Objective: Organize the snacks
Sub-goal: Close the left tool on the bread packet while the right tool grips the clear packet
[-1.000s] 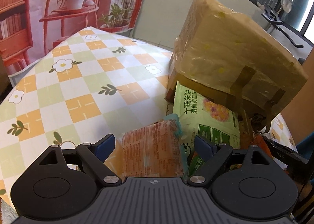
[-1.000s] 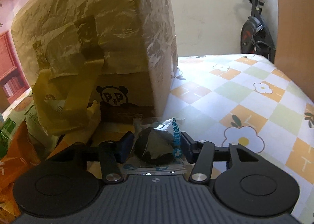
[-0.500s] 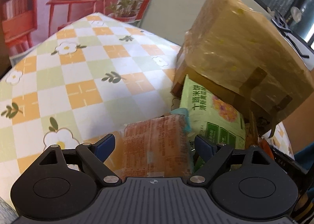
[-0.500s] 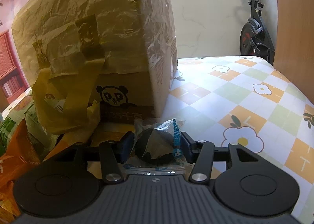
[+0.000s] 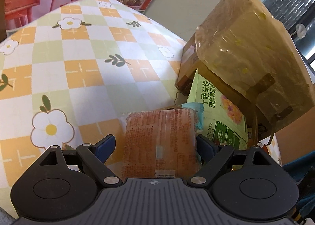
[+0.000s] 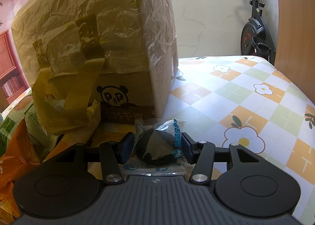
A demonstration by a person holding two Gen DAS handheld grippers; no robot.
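Left gripper (image 5: pixel 155 144): jaws spread wide around an orange snack pack (image 5: pixel 160 144); the right blue pad sits at the pack's edge, the left pad stands clear of it, so no pinch.
Orange snack pack: one, flat, printed side up, lying on the tablecloth (image 5: pixel 82 63) at the near left of the pile.
Right gripper (image 6: pixel 156 147): jaws narrowed onto a clear wrapper with a dark round snack (image 6: pixel 157 146) inside; both pads press its sides.
Clear wrapper: one, with blue print along its right edge, held just in front of the box's near right corner.
Green rice-cracker bag (image 5: pixel 218 114): one seen from the left wrist, just right of and beyond the orange pack, leaning against the box; a blue-edged packet peeks out between them.
Orange bag (image 6: pixel 13 146): one, at the near left in the right wrist view, beside the green bag.
Cardboard box (image 6: pixel 128 95): one, with a panda print, standing beyond the snacks; a yellow plastic bag (image 6: pixel 82 20) is pulled over its top, handles hanging down the front. Its contents cannot be seen.
Snacks: all outside the box, on the table before it.
Far right: one exercise bike (image 6: pixel 256 28) behind the table.
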